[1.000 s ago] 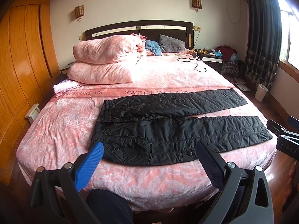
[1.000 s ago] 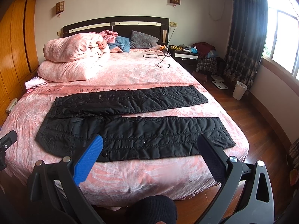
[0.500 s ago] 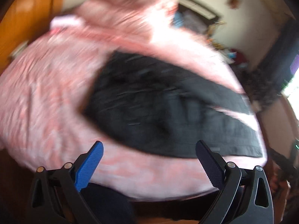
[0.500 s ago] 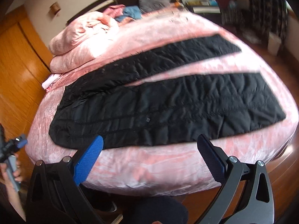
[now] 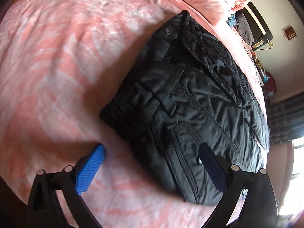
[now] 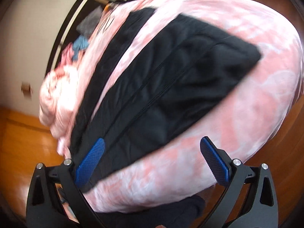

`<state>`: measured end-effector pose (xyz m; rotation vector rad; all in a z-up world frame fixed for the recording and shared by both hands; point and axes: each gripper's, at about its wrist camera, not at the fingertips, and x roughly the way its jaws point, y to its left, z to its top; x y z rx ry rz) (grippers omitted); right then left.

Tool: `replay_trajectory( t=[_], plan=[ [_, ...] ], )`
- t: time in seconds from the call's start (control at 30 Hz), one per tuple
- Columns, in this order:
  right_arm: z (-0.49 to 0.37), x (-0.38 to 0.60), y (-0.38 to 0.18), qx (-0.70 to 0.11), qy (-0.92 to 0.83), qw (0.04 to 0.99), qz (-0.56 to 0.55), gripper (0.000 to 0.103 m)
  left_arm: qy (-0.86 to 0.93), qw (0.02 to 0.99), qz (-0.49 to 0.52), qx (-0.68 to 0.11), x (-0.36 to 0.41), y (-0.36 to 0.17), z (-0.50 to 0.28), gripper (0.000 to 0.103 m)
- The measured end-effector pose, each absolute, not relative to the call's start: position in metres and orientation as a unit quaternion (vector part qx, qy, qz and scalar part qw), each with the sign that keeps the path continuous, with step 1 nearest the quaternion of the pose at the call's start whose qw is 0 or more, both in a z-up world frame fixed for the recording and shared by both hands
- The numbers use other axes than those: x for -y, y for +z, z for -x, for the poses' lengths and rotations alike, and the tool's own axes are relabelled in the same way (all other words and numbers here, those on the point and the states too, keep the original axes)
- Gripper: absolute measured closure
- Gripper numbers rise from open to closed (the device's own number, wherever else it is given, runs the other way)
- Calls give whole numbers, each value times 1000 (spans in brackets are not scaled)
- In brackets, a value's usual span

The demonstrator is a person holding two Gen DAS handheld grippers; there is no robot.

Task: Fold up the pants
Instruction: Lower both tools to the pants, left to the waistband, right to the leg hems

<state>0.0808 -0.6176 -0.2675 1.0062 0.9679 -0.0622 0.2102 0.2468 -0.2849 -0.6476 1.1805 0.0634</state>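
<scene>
Black padded pants lie flat and spread out on the pink bed. In the left wrist view I see the waist end close up. My left gripper is open, low over the near waist corner, its right finger over the fabric and its left finger over the bedspread. In the blurred right wrist view the near leg runs up to its hem at the upper right, with the far leg beyond it. My right gripper is open and empty above the near leg's lower edge.
Rolled pink bedding and pillows lie at the head of the bed by the dark headboard. Wooden floor surrounds the bed. A dark curtain and a window are at the right edge of the left wrist view.
Both grippers have swung in from standing back at the bedside to close over the pants, the left to the waist end and the right to the leg. Both stay open.
</scene>
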Motion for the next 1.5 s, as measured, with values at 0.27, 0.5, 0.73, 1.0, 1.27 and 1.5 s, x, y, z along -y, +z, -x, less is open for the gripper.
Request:
replay_trajectory(
  t=[0.27, 0.5, 0.73, 1.0, 1.27, 1.5],
  plan=[
    [-85, 674, -296, -399, -58, 749, -525, 14, 80, 792, 286, -534, -236, -281, -211, 70],
    [-102, 666, -285, -403, -43, 765, -500, 98, 121, 800, 308, -501, -236, -258, -201, 88],
    [-105, 642, -289, -452, -41, 768, -452, 95, 151, 787, 302, -517, -260, -270, -186, 81],
    [-108, 670, -242, -503, -84, 794, -329, 31, 187, 837, 177, -483, -271, -208, -190, 21],
    [-255, 681, -170, -472, -5, 837, -276, 3, 19, 885, 123, -449, -280, -167, -361, 4],
    [-437, 650, -209, -542, 23, 814, -208, 3, 5, 828, 149, -540, -298, -251, -480, 4]
  ],
)
